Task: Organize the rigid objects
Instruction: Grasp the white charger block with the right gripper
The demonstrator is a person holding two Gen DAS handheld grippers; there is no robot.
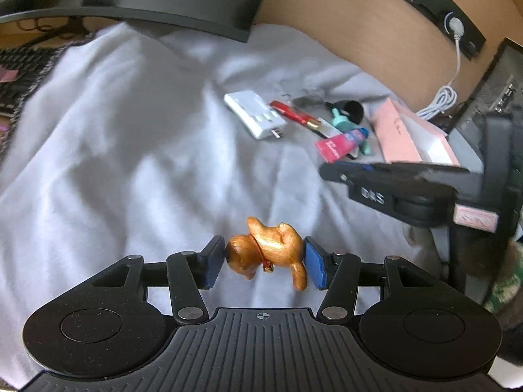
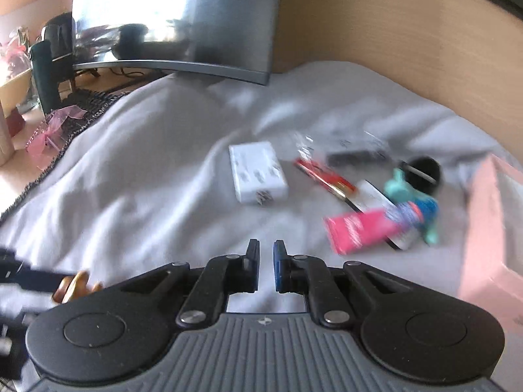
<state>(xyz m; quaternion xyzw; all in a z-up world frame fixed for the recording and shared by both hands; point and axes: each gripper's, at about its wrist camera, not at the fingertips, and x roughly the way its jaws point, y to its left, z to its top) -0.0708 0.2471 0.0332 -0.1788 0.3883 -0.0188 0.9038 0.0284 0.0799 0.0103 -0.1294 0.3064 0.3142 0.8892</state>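
I am looking at a wide stretch of bare white cloth (image 1: 114, 150) lying open ahead and to the left, giving either gripper free passage. To the right, a cluster is crowding the cloth: a white box (image 2: 256, 171), a red stick (image 2: 322, 178), a pink tube (image 2: 362, 227), a teal clip (image 2: 400, 186) and a black round thing (image 2: 425, 170), all close together, some overlapping. The pink box (image 2: 490, 228) is walling off the far right. A dark monitor (image 2: 176, 23) is hanging over the back edge, and a wooden panel (image 2: 392, 39) is closing the back right. In the left view, the right gripper (image 1: 330, 171) is reaching in just in front of the cluster.
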